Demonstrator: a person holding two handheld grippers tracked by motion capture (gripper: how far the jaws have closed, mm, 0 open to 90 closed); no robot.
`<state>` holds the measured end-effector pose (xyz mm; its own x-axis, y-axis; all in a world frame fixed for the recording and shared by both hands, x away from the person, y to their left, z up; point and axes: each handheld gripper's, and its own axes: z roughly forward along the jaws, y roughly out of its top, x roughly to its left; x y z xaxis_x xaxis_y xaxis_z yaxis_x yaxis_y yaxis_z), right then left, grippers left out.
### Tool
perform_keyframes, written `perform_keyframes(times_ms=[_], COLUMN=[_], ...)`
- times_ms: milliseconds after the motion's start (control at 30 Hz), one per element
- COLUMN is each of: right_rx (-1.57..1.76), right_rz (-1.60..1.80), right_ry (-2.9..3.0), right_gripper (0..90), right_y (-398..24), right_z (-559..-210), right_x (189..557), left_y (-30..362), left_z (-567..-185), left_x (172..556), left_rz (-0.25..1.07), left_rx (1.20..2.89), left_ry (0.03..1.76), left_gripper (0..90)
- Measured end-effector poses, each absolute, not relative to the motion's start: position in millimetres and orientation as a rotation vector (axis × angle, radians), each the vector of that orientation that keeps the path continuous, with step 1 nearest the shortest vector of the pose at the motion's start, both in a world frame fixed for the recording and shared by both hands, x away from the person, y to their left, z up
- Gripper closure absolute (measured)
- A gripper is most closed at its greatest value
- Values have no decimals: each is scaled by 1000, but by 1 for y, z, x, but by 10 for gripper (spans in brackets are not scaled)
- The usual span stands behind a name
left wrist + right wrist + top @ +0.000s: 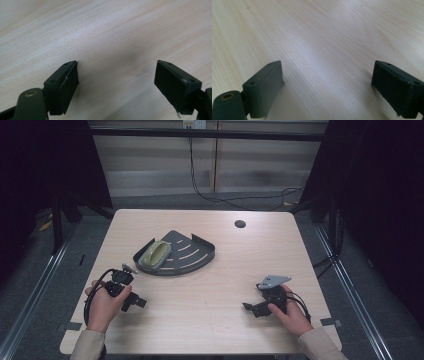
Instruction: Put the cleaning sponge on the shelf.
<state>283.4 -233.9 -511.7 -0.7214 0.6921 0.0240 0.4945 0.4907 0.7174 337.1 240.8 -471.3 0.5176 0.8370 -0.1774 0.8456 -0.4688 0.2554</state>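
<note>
Left claw (134, 302), at the worktop's (210, 320) seven o'clock, is spread wide with nothing between its jaws; bare wood lies beneath. Right claw (252, 308), at five o'clock, is likewise wide open and empty. Farther off, toward eleven o'clock of centre, a dark quarter-round slotted tray (192, 255) holds a yellow-green oval dish (155, 254) at its left end.

I can read no text, label, brand, number or sign from here. The wooden table (210, 295) carries no marking that I can make out, and the dark corner tray (192, 257) on it shows only plain slots. The pale plate on the wall (194, 124) beyond the table's far edge is too small to read.
</note>
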Motion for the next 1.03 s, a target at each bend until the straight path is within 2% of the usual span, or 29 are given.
perform_keyframes(times_ms=[367,533,767,1033], right_rx=[1008,1010,1008,1010], right_rz=[1059,1060,1059,1059], right_ry=[2470,2469,2471,2470], right_gripper=[96,96,96,95], right_y=[-234,-234,-234,-234], right_z=[-512,-512,-512,-512], right_x=[283,283,283,283], left_y=[240,235,228,232], left_z=[-475,-481,-486,-488], left_x=[329,324,315,311], left_rz=[13,56,207,233], left_rx=[2441,2448,2491,2450], left_ry=[1358,1316,1257,1238], left_gripper=[134,0,0,0])
